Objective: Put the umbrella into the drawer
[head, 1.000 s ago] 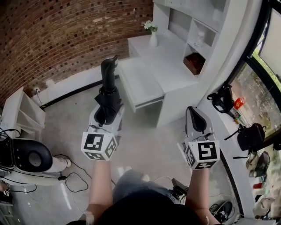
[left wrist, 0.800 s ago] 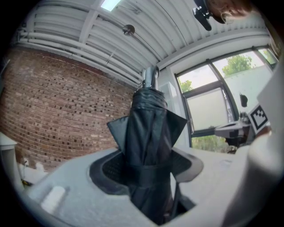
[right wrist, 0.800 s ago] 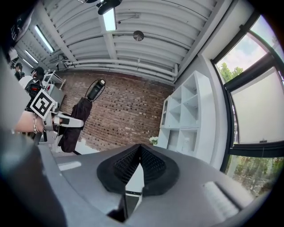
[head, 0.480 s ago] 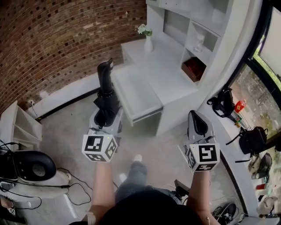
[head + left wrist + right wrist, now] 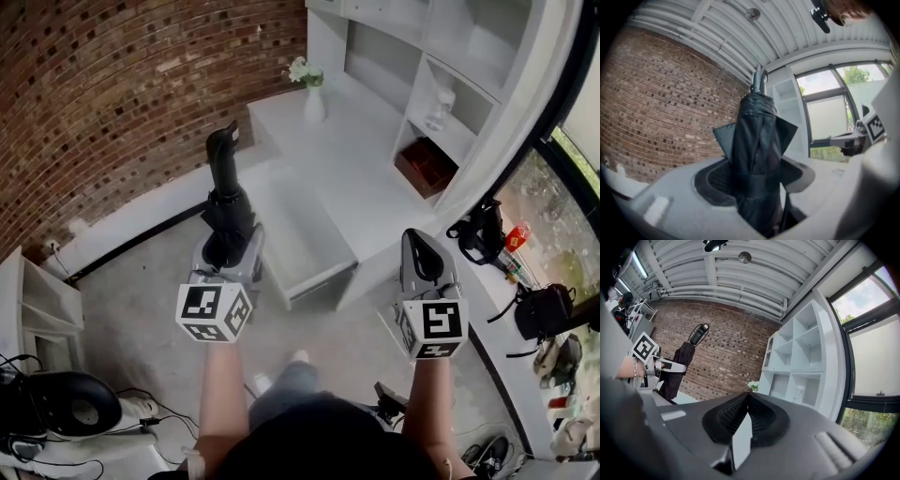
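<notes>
A folded black umbrella [image 5: 225, 202] stands upright between the jaws of my left gripper [image 5: 228, 246], its curved handle at the top. In the left gripper view the pads press on the umbrella's [image 5: 757, 154] cloth on both sides, so the left gripper [image 5: 754, 183] is shut on it. The white desk's drawer [image 5: 300, 239] is pulled open just right of the umbrella. My right gripper [image 5: 420, 258] hangs in front of the desk's right corner. Its pads meet in the right gripper view [image 5: 745, 416] with nothing held. The umbrella [image 5: 679, 366] also shows at that view's left.
A white vase with flowers [image 5: 314, 94] stands at the desk's back. A white shelf unit holds a red-brown box [image 5: 427, 164]. Bags [image 5: 478, 234] lie on the window ledge at right. A brick wall is behind, a low white shelf [image 5: 37, 300] and cabled machine [image 5: 56, 403] left.
The person has stepped toward the desk, so the open drawer now lies closer to both grippers. The umbrella stays upright in the left gripper. The right gripper stays shut.
</notes>
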Action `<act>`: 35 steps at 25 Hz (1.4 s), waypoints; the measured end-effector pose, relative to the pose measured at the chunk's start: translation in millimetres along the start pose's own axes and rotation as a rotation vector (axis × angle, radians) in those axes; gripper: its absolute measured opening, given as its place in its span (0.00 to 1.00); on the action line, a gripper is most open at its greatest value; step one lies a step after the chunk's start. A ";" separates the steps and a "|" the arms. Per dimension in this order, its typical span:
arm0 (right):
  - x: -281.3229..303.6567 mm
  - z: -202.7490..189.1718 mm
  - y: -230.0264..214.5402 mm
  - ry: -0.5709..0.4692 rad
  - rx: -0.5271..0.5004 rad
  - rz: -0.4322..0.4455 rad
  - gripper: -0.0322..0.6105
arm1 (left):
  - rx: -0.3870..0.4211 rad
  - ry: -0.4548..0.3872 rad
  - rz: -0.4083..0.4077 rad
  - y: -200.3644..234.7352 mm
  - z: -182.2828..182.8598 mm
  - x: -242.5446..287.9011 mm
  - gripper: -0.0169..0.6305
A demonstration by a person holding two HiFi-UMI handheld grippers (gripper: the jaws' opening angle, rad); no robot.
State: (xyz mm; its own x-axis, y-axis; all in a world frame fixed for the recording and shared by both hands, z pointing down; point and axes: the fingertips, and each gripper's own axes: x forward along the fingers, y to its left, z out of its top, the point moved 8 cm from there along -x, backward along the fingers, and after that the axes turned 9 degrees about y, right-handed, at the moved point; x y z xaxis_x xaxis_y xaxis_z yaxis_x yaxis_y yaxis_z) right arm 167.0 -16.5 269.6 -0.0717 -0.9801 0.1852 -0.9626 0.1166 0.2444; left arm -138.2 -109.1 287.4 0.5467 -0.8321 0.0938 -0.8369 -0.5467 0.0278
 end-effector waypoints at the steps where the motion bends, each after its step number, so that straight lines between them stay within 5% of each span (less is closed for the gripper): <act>1: 13.3 3.4 0.6 0.003 -0.001 -0.001 0.05 | -0.002 -0.001 -0.006 8.3 1.4 11.2 0.42; 14: 129.8 15.6 5.6 0.066 -0.015 -0.013 0.05 | -0.062 0.054 -0.055 79.1 -8.1 118.5 0.42; 35: 242.6 -13.3 -21.4 0.161 -0.063 0.119 0.05 | -0.178 0.248 -0.032 89.6 -74.0 213.9 0.42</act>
State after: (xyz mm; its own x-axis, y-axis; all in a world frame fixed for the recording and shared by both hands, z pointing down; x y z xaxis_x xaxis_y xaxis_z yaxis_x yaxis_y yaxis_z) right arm 173.7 -254.6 322.0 -0.1366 -0.9208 0.3653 -0.9311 0.2452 0.2699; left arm -98.2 -329.1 383.6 0.5677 -0.7546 0.3292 -0.8230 -0.5290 0.2067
